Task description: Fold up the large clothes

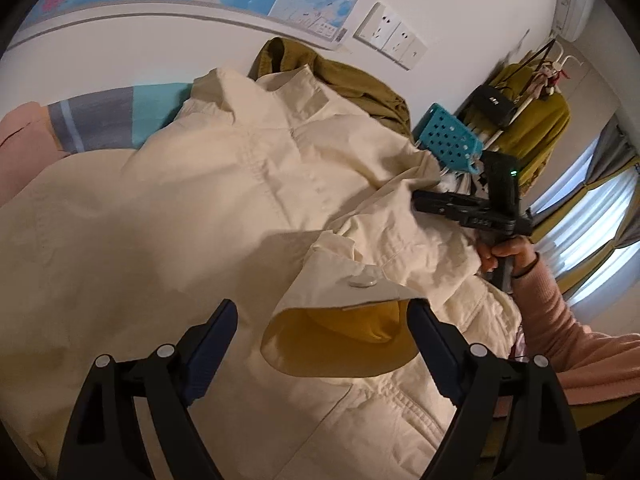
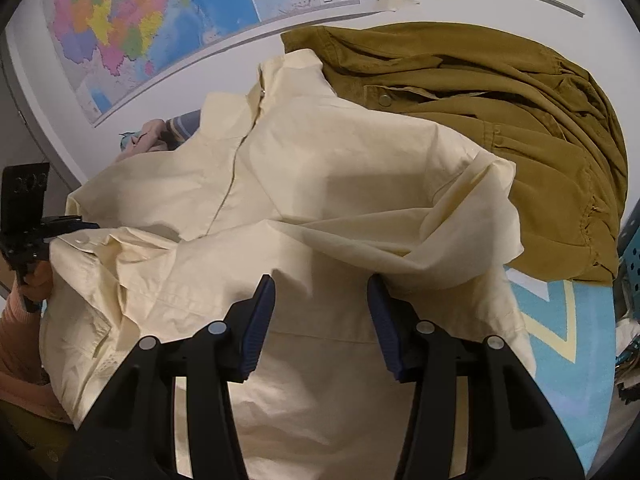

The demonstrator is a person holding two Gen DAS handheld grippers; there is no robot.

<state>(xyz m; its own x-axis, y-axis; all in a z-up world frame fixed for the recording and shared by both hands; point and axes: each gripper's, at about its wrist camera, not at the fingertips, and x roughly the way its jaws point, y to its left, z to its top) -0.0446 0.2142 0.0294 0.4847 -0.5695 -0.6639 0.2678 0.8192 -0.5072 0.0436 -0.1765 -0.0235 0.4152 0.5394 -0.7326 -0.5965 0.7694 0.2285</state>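
Resting flat: cream jacket [image 2: 320, 184] | left claw [image 1: 320, 320] open | right claw [image 2: 322, 300] open

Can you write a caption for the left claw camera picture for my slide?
Left claw open over the cream jacket sleeve cuff, right claw beside it.
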